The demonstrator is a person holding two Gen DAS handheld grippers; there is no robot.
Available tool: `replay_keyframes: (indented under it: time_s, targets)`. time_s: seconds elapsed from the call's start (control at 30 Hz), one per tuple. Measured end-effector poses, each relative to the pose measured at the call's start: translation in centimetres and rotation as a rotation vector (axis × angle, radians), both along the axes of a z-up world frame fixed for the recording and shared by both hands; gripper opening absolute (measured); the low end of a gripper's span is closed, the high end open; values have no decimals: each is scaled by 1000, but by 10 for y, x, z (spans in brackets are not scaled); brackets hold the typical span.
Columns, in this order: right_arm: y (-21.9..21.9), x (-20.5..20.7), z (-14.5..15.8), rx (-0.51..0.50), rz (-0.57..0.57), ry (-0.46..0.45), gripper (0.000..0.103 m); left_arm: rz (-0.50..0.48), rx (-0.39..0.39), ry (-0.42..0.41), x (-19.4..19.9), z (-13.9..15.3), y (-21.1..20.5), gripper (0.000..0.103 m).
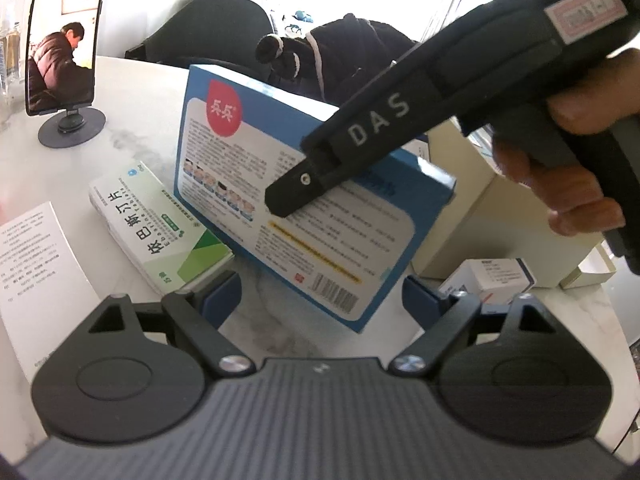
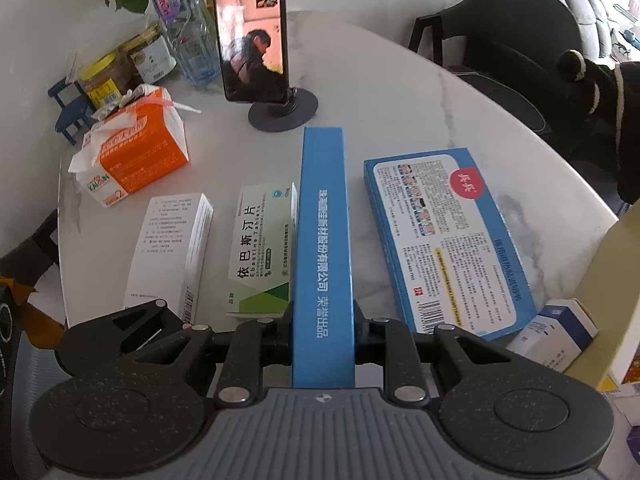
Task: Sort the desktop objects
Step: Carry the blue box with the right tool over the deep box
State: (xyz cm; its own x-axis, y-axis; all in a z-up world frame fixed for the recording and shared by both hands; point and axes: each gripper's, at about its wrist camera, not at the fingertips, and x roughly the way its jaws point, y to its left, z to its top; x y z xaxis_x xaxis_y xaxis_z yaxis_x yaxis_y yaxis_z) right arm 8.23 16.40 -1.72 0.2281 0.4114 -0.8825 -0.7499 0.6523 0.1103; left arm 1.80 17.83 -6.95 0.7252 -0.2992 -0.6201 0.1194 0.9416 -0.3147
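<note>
Right hand-held gripper [image 2: 322, 332] clamped on blue box [image 2: 323, 240], held on edge above table [image 2: 380, 92] between green tablet box [image 2: 262, 248] and second blue box [image 2: 448, 240]. Left hand-held gripper [image 1: 322, 300] released, empty. Risk: narrow-edge grip twists, box slips, knocks neighbours.

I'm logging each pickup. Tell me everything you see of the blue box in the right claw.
The blue box is a flat, long cardboard carton held on edge, its narrow side with white print facing up. The left view shows its broad, tilted face: pale panel, red circle, small pictures, yellow strip, barcode. The right claw is shut on it; the green box lies close alongside.
</note>
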Motion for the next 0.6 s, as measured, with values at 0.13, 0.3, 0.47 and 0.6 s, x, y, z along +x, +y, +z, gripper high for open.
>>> replay_keyframes:
  time_s: [0.13,0.3,0.47,0.6]
  targets:
    - [-4,-3,2,-8,0,-8,25,-12,-37,11,4,-1,1,89]
    - [-10,-2,11,12,-17,-16,25,-14,-36,-7,0,5,-1,89]
    - [-18,-1,26,71,-29,-24,25,4,-67,-37,-1,11,5,90]
    - [-26,0,41,104,-57,-57,25,10,-57,-50,2,15,3,89]
